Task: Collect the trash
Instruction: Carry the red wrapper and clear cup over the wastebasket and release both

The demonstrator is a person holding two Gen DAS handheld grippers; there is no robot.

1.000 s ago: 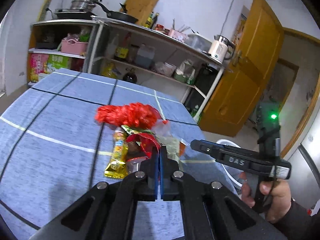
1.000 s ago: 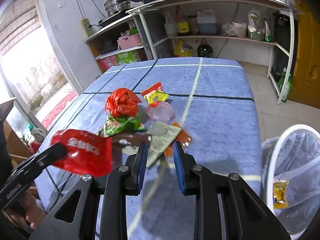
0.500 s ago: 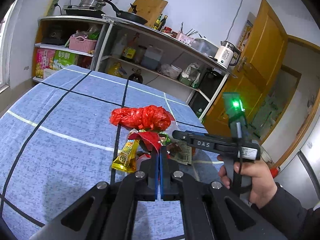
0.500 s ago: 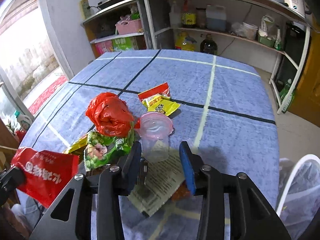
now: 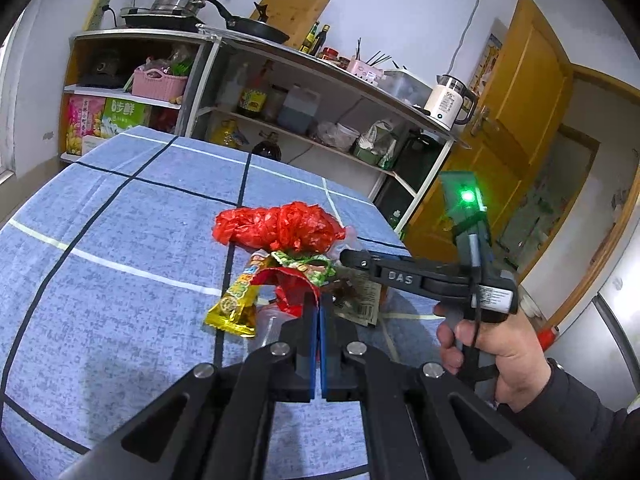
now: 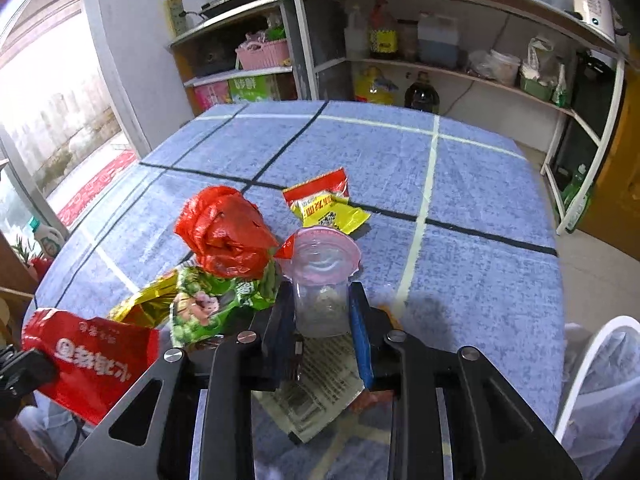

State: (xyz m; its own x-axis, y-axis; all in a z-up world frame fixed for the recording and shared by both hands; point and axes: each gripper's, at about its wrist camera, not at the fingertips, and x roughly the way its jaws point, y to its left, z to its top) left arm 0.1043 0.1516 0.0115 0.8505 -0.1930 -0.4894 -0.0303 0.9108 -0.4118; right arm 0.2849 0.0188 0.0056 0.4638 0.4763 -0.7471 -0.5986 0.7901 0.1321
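Clear plastic cup (image 6: pixel 320 280) stands upright, mouth up; my right claw (image 6: pixel 320 312) has just been closing round it, hiding its bottom. My left claw (image 5: pixel 319 312) pinches a red wrapper (image 6: pixel 92 356).

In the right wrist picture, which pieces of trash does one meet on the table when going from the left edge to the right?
Red packet → green snack bag → clear plastic cup between the right gripper's fingers → white-rimmed bin beside the table.
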